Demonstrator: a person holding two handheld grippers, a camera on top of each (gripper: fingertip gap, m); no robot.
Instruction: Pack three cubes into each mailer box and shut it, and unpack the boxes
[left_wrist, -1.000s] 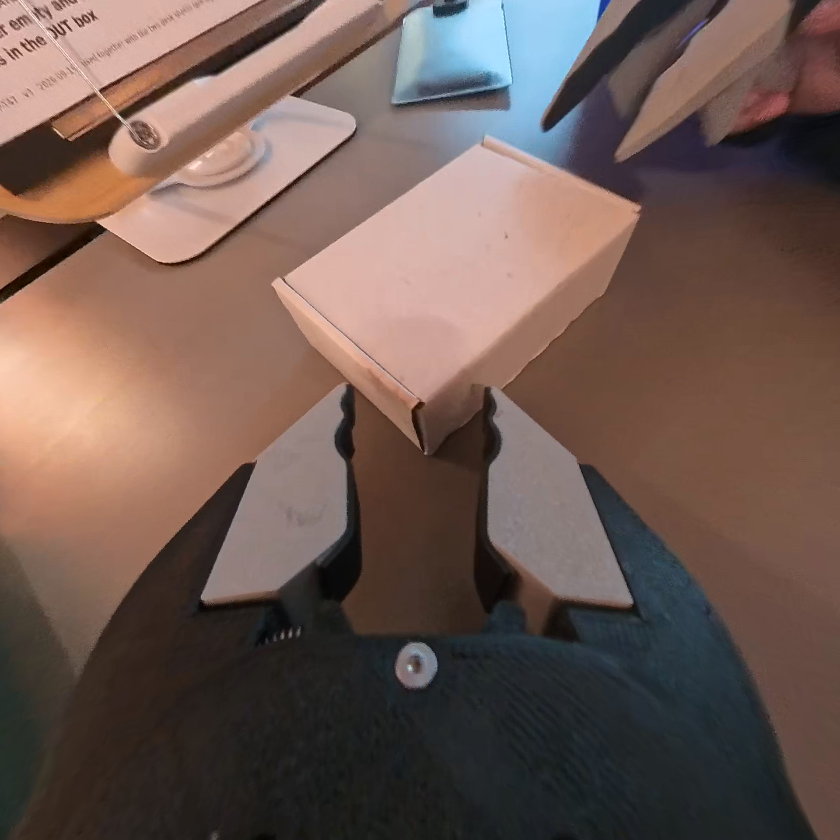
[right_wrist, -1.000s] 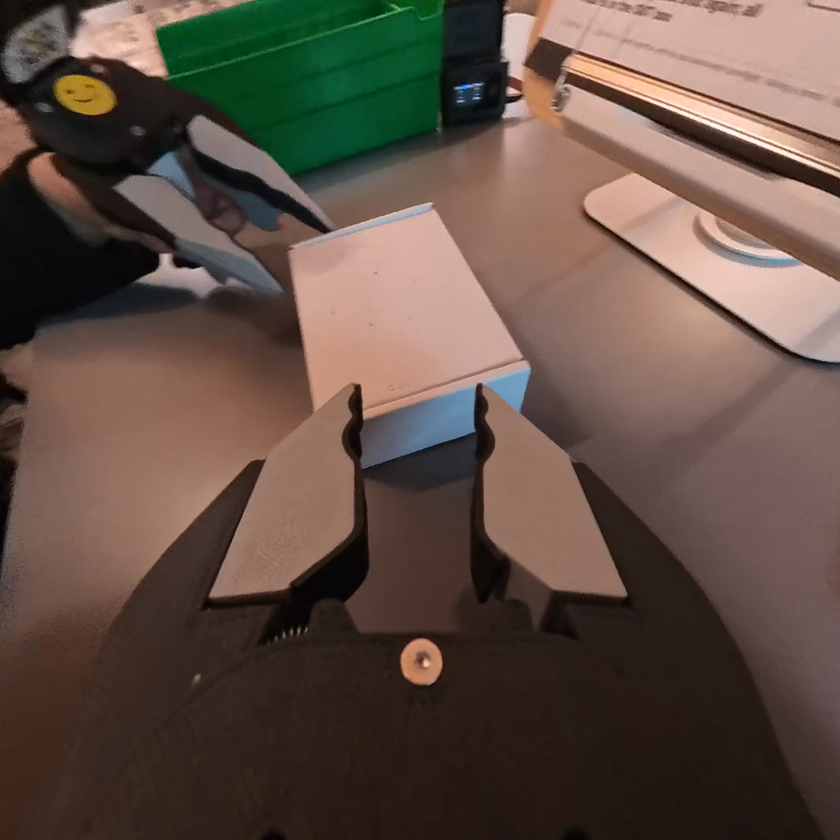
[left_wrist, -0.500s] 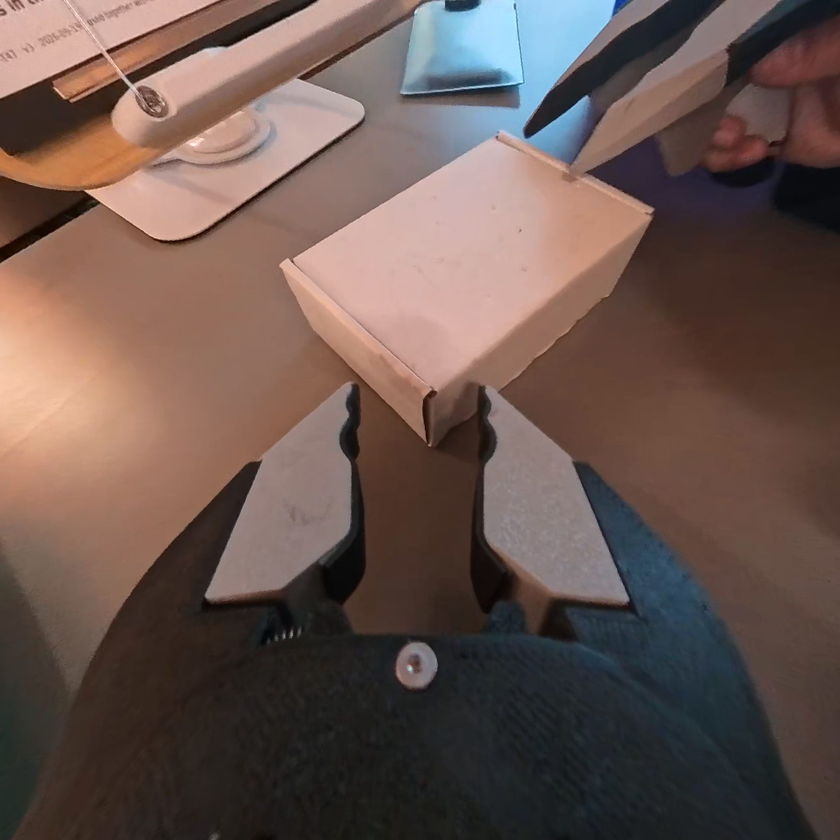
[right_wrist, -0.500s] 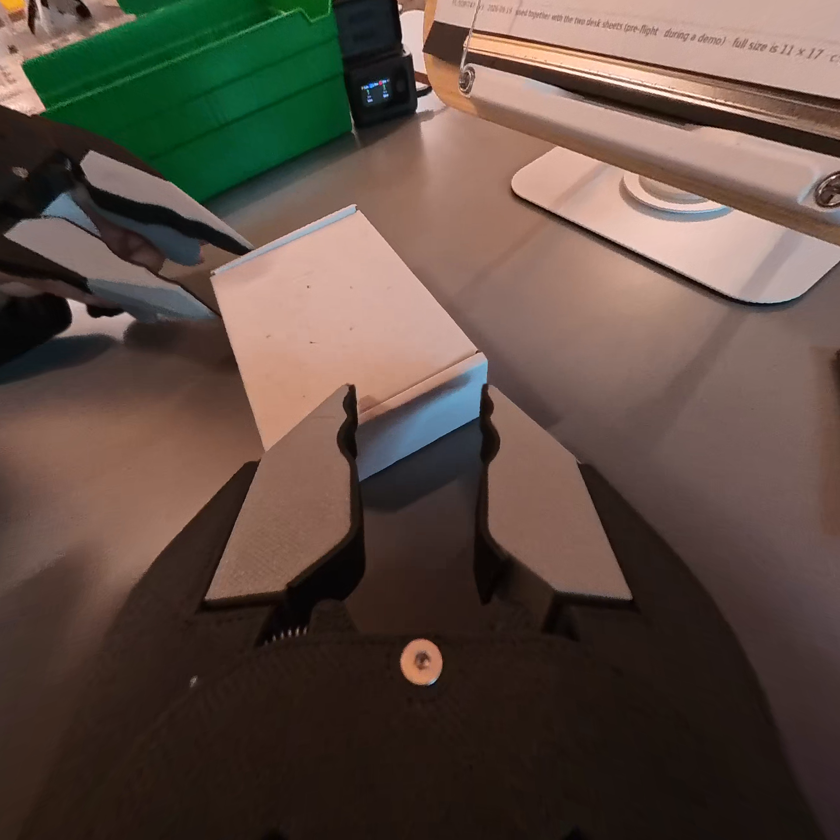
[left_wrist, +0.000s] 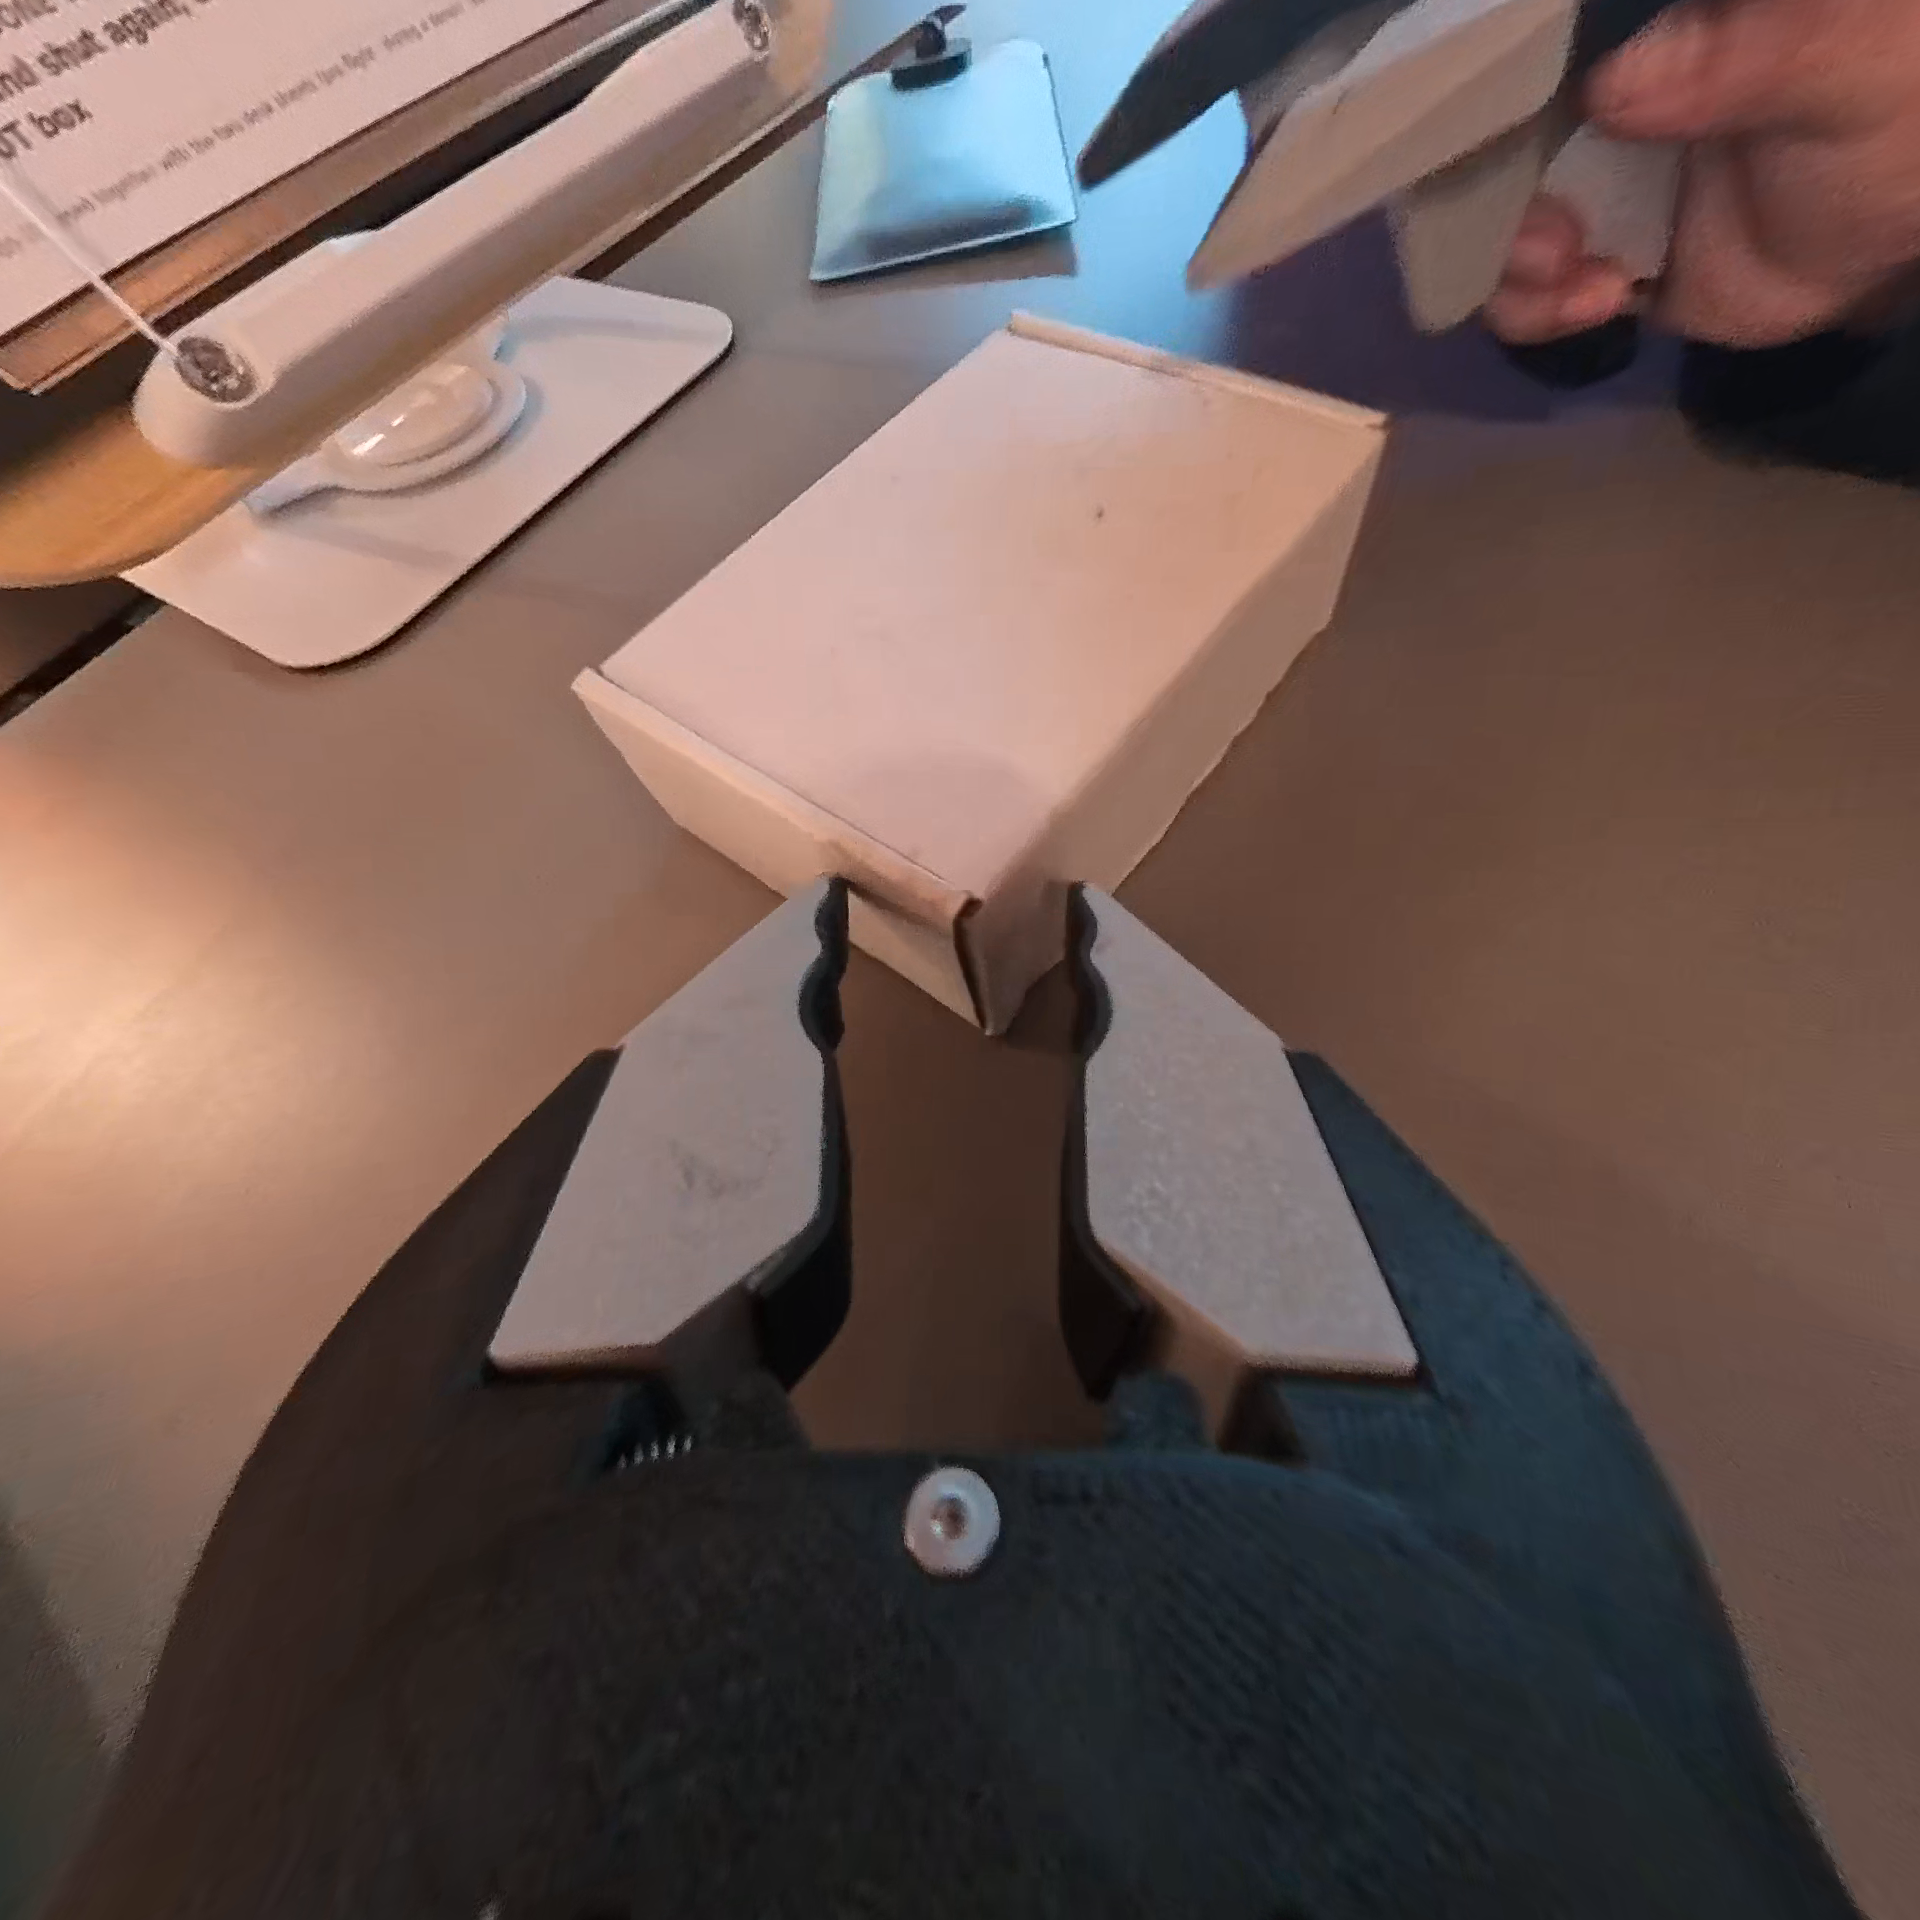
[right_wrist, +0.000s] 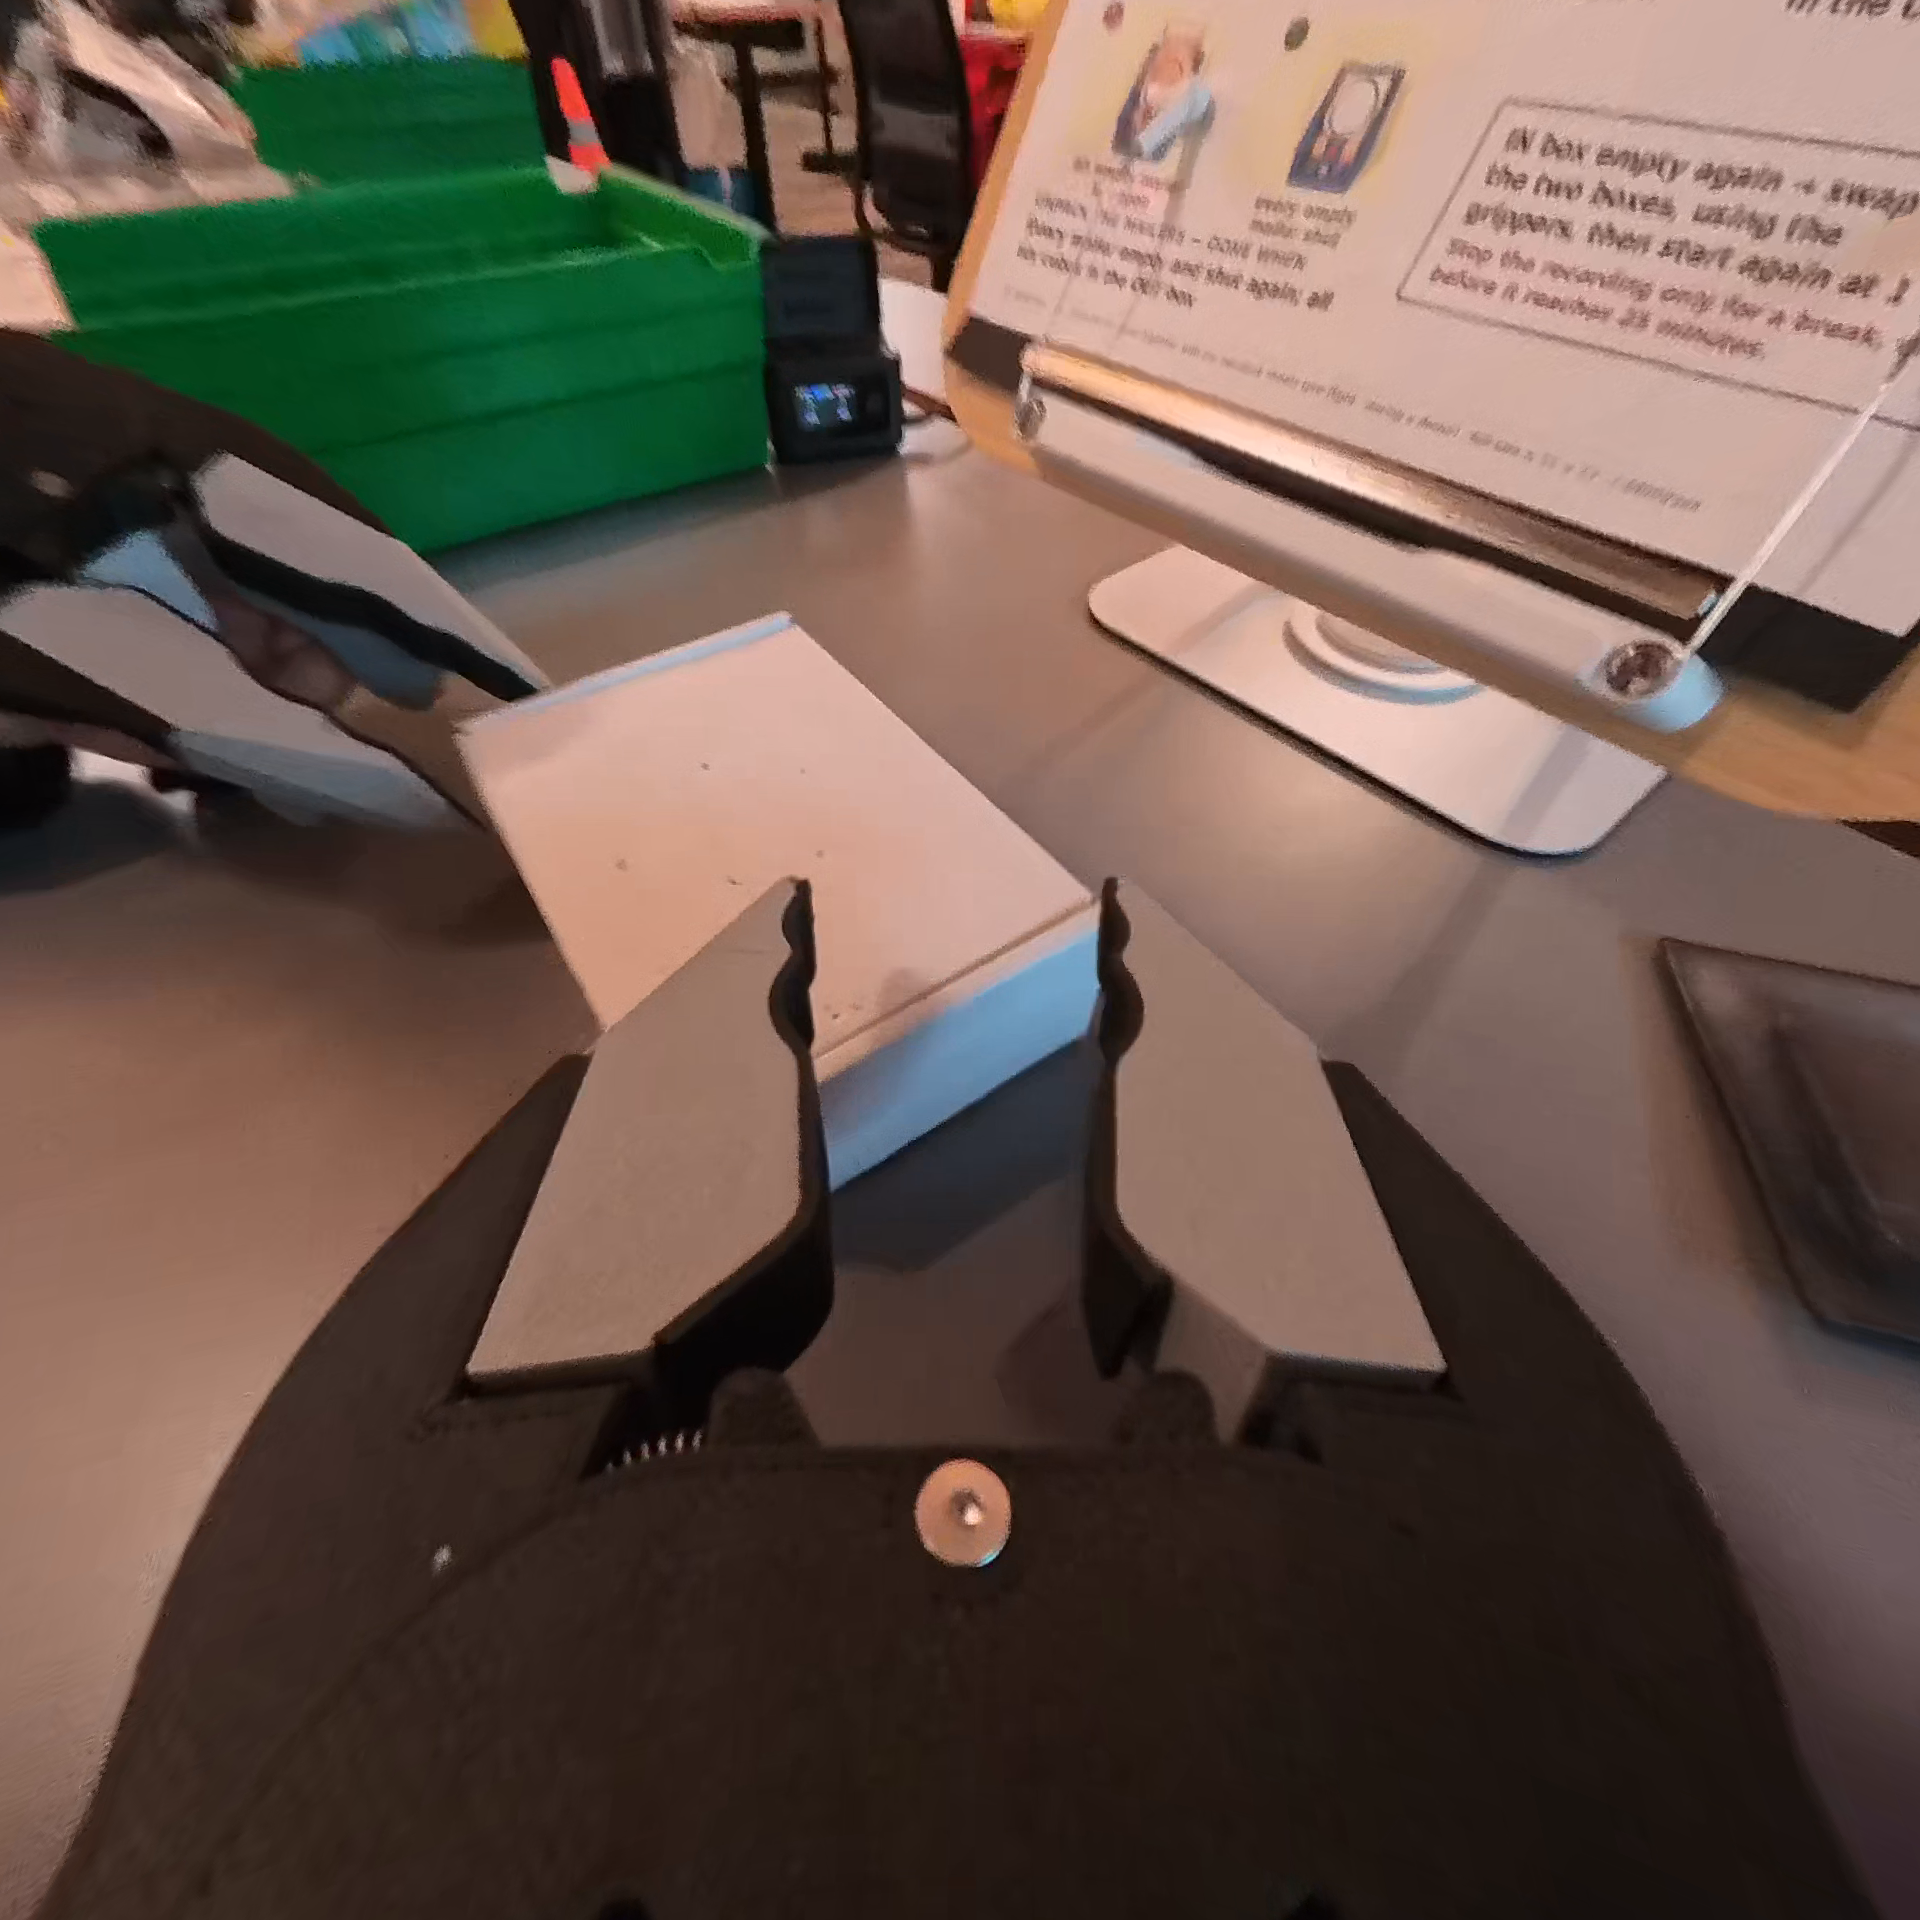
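Note:
A shut white mailer box (left_wrist: 997, 623) lies on the brown table; it also shows in the right wrist view (right_wrist: 769, 831). My left gripper (left_wrist: 951, 935) is open, and the box's near corner sits between its fingertips. My right gripper (right_wrist: 954, 914) is open at the box's opposite end, with its tips over that end's top edge. In the left wrist view the right gripper (left_wrist: 1351, 135) hangs above and beyond the far end, held by a hand (left_wrist: 1766, 208). The left gripper (right_wrist: 312, 644) shows at the box's far left corner. No cubes are in view.
A document stand with a white base (left_wrist: 416, 499) stands beside the box; it also shows in the right wrist view (right_wrist: 1403, 707). Green bins (right_wrist: 436, 343) and a small black device (right_wrist: 831, 395) sit behind. A shiny flat plate (left_wrist: 935, 177) lies past the box. The shiny flat plate (left_wrist: 935, 177) sits 25 centimeters or so from the ends of my right fingers.
My left gripper has moved up to the box's corner and its fingers have narrowed a little. My right gripper has lifted off the far edge. The box has turned slightly.

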